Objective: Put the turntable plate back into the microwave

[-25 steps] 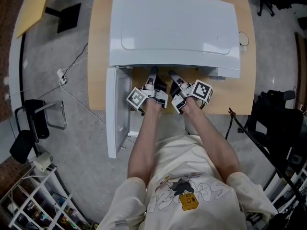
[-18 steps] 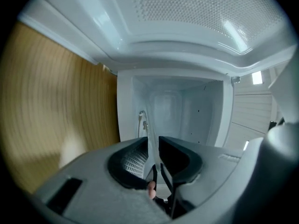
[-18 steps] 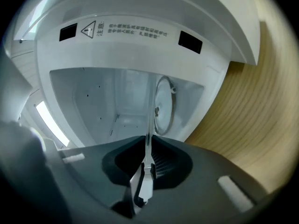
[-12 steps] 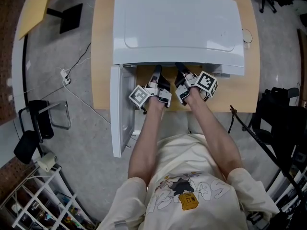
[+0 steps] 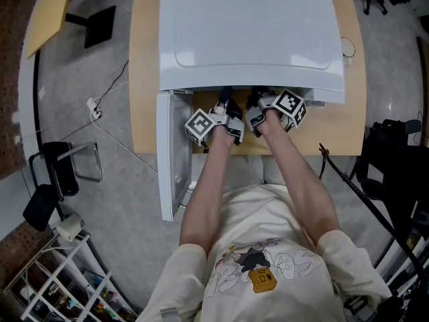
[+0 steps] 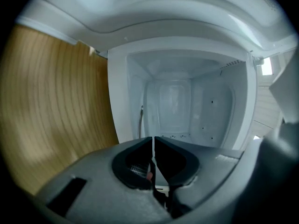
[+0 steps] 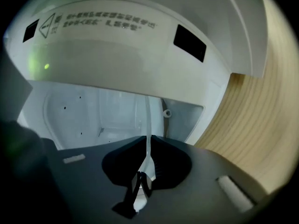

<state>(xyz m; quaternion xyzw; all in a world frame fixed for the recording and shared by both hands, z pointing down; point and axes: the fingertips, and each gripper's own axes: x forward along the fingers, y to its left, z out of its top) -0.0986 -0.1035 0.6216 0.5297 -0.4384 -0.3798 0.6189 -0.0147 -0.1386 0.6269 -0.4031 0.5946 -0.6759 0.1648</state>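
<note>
Likely a lab or test room, not a kitchen. Microwave (image 5: 248, 39) on a plain wooden table (image 5: 144, 113); grey speckled floor (image 5: 100, 200); loose cable (image 5: 109, 86); black stand (image 5: 97, 24); wire rack (image 5: 60, 280) of indistinct clutter.

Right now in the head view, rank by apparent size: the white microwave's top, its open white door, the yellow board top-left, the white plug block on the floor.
1. white microwave's top
2. open white door
3. yellow board, partly cropped
4. white plug block
</note>
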